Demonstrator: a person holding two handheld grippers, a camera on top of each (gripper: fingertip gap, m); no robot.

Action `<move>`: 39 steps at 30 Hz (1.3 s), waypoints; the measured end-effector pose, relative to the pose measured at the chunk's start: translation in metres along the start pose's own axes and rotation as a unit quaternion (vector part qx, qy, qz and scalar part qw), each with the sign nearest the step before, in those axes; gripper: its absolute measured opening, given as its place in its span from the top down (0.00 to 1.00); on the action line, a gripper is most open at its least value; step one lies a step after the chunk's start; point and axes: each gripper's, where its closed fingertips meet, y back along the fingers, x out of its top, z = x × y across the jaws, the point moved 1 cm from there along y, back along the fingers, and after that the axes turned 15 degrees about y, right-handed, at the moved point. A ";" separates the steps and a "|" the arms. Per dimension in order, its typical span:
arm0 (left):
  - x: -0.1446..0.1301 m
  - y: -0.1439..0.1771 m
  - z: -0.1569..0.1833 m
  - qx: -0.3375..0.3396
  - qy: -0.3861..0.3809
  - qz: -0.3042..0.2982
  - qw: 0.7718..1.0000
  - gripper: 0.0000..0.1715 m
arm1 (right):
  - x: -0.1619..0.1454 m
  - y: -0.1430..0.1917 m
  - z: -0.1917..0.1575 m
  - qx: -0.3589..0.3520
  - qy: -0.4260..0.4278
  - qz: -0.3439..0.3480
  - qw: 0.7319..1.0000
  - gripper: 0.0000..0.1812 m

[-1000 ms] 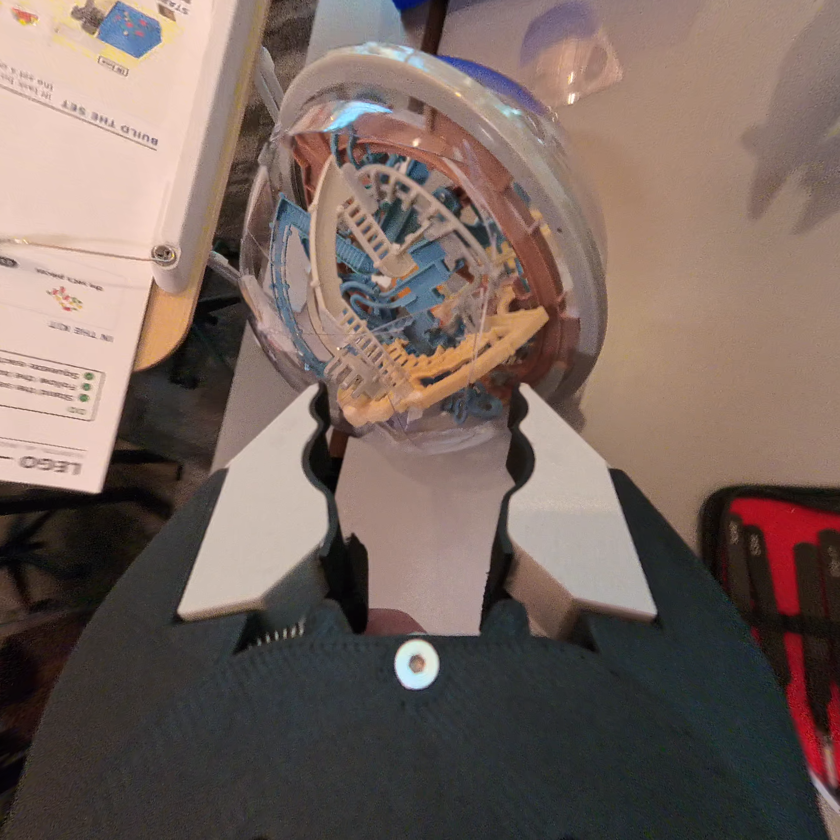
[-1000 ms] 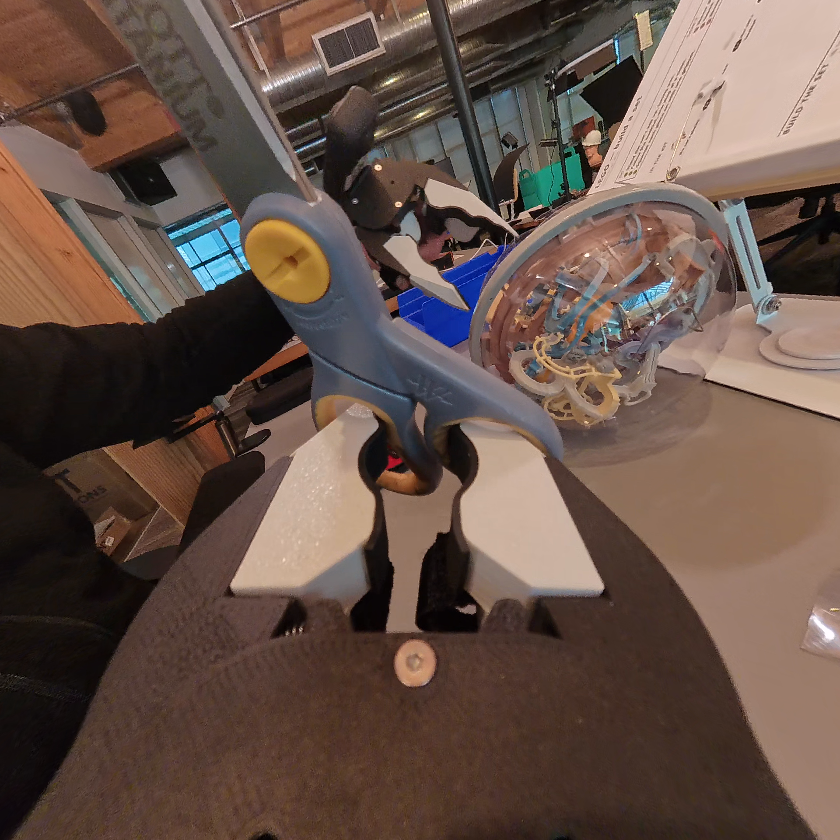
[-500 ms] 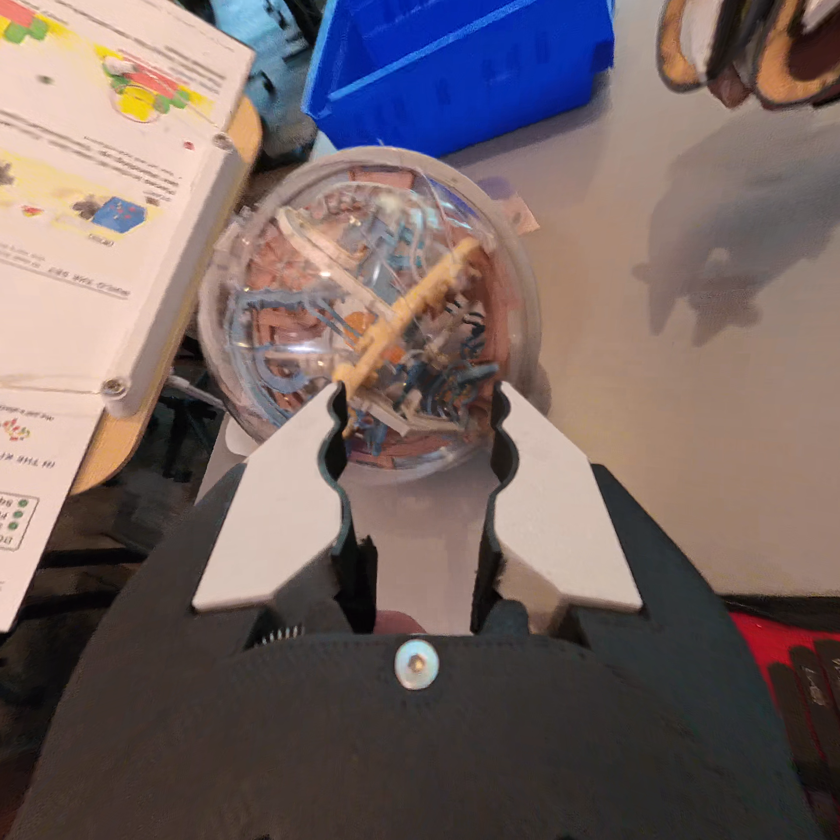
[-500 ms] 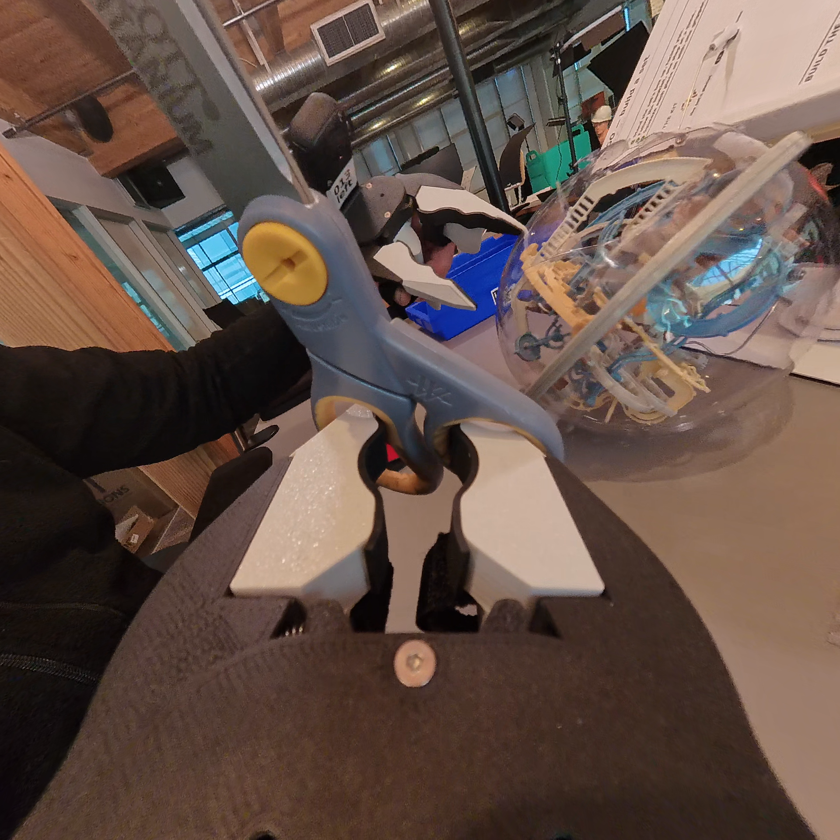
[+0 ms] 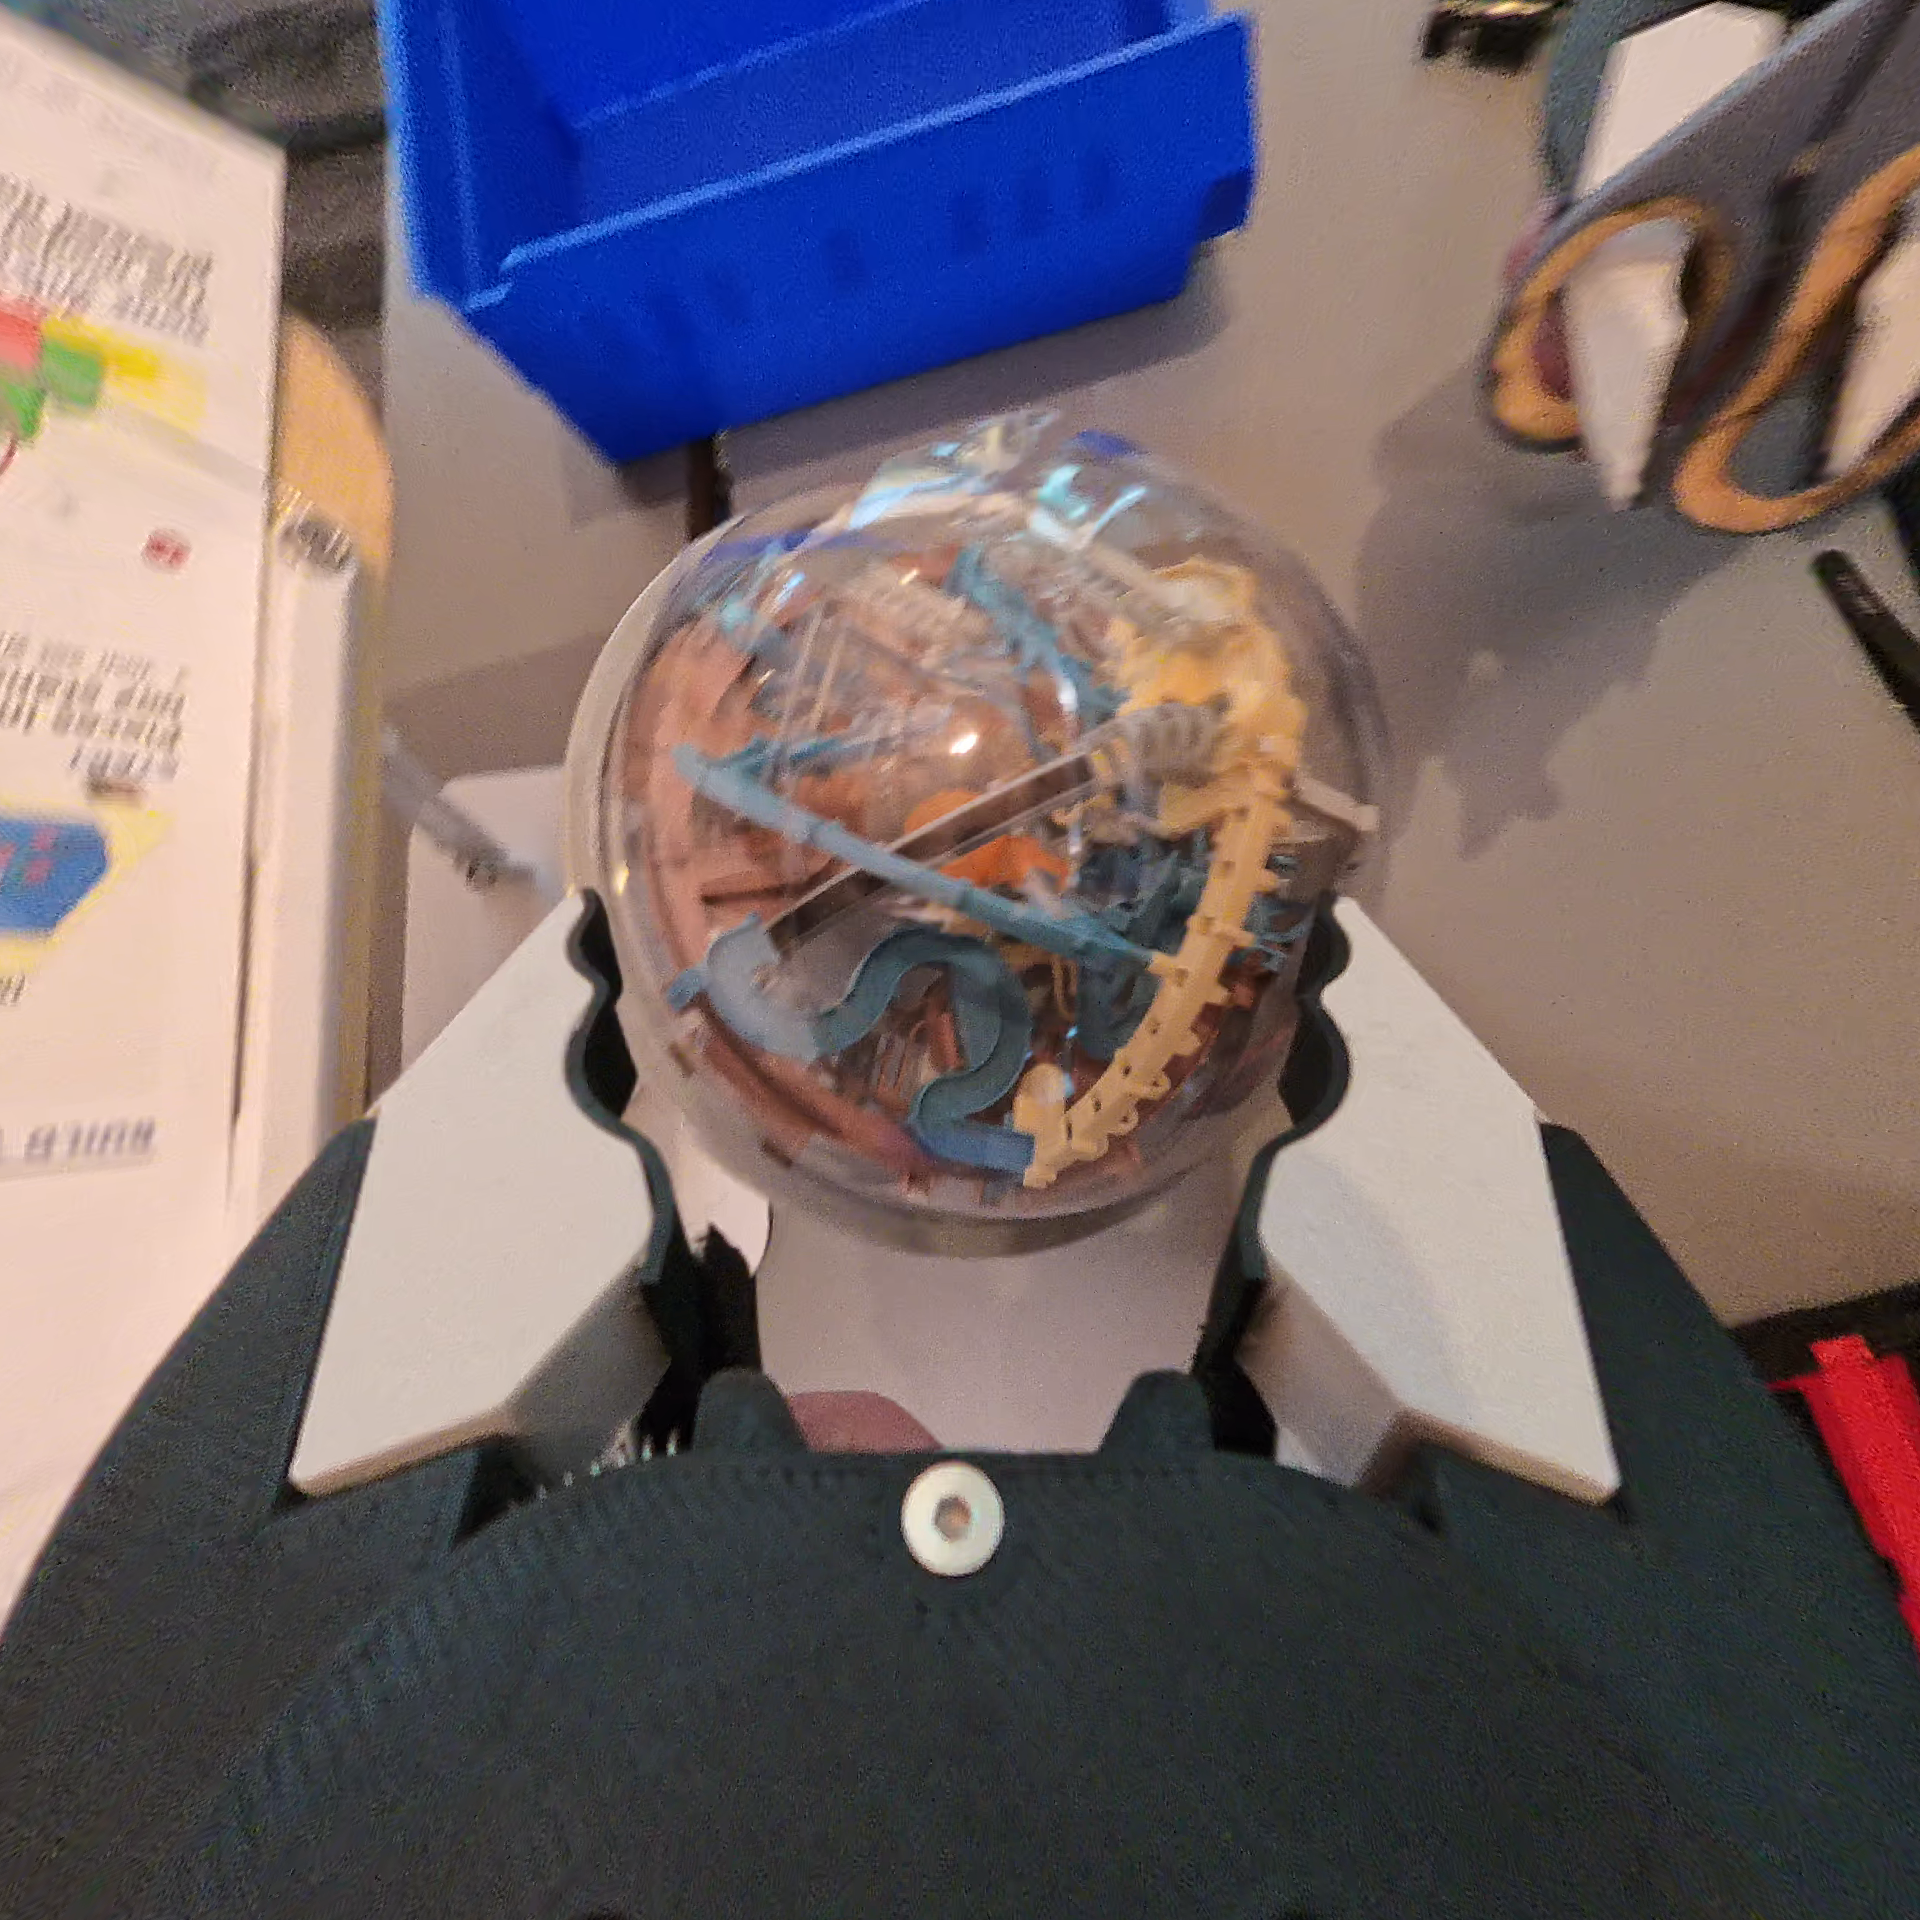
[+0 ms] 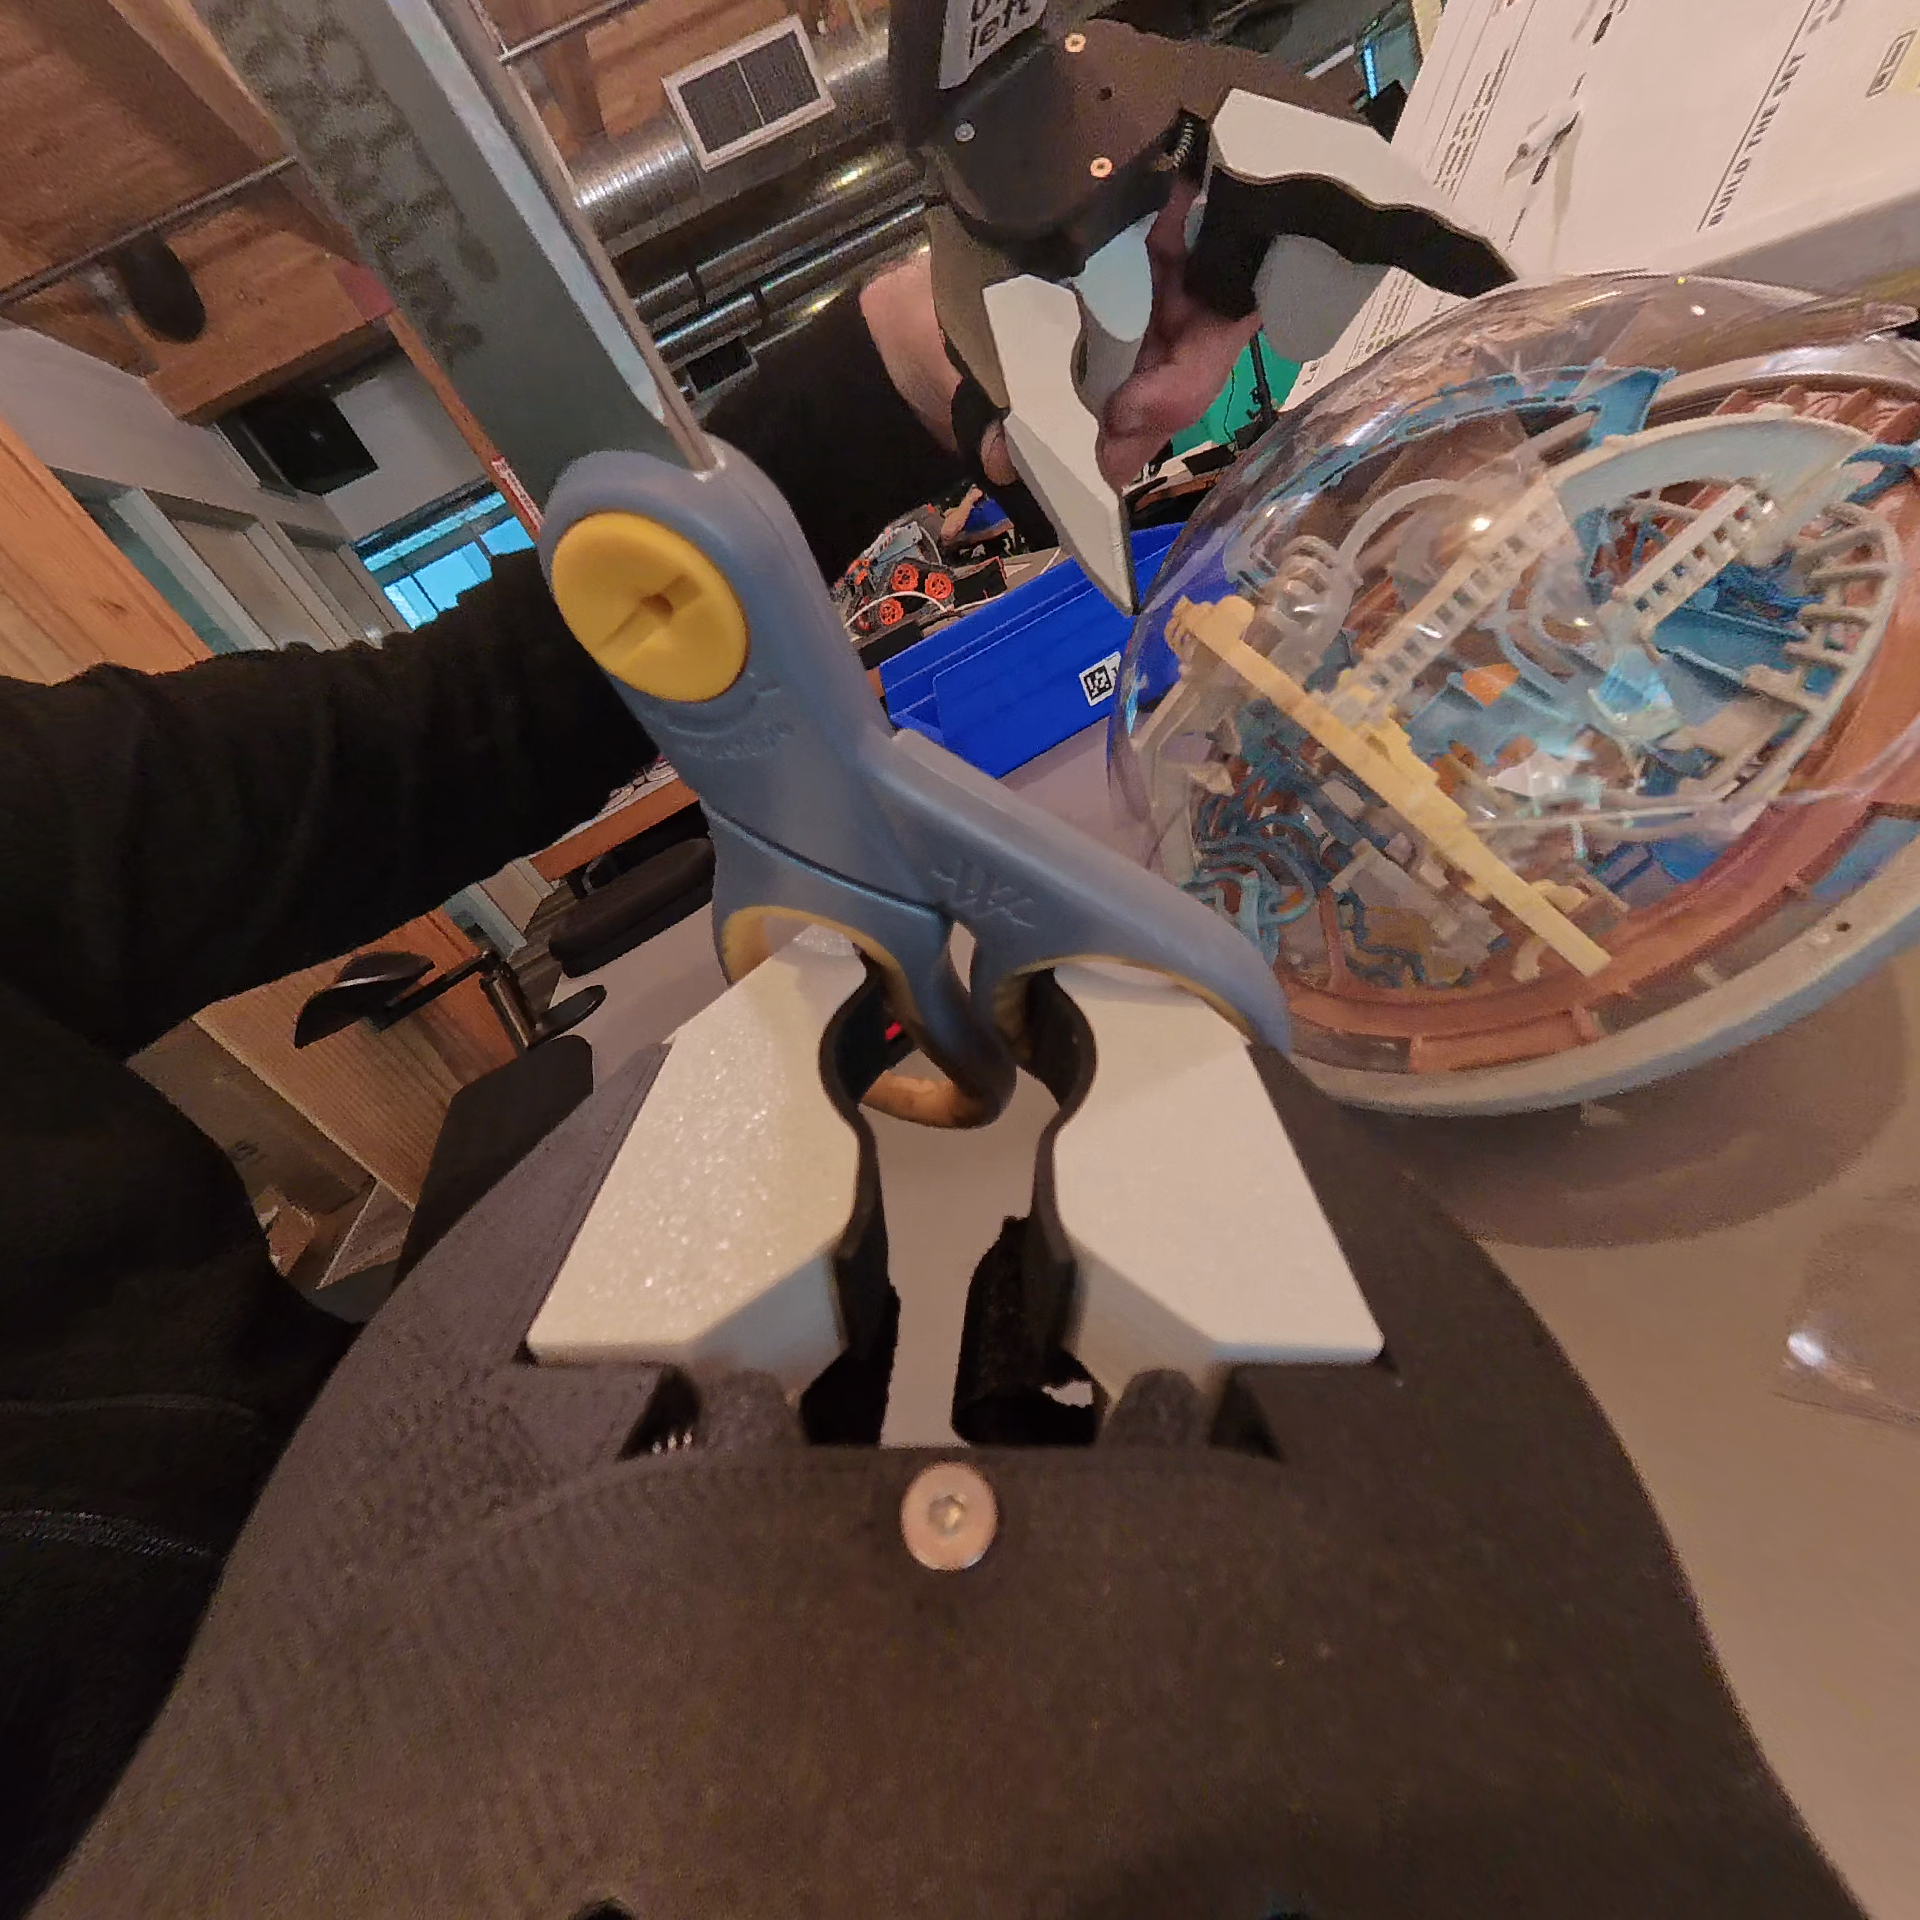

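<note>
A clear plastic maze ball with blue, tan and brown tracks inside rests on the grey table. My left gripper is open wide and comes down over the ball, one finger on each side; I cannot tell whether they touch it. In the right wrist view the left gripper hangs above the ball, one fingertip by its left edge. My right gripper is shut on the handle loop of blue-grey scissors with a yellow pivot, blades pointing up. The scissors also show in the left wrist view.
A blue plastic bin stands just behind the ball. A white board with printed sheets overhangs at the left. A red and black tool case lies at the right. A person's black sleeve reaches in.
My left gripper has opened wider and come closer over the ball. The ball has rolled and shows a different side. The scissors stay held in my right gripper, which is nearer the ball.
</note>
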 end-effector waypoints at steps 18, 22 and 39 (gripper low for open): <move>0.013 -0.027 0.075 0.059 -0.142 0.045 0.987 0.31 | -0.002 0.038 0.033 -0.093 0.037 -0.058 0.993 0.87; 0.010 -0.027 0.086 0.076 -0.163 0.042 0.983 0.31 | 0.015 0.047 0.027 -0.100 0.068 -0.027 0.992 0.84; 0.017 -0.040 0.108 0.098 -0.189 0.026 0.977 0.28 | 0.048 0.055 0.001 -0.077 0.098 0.015 0.992 0.56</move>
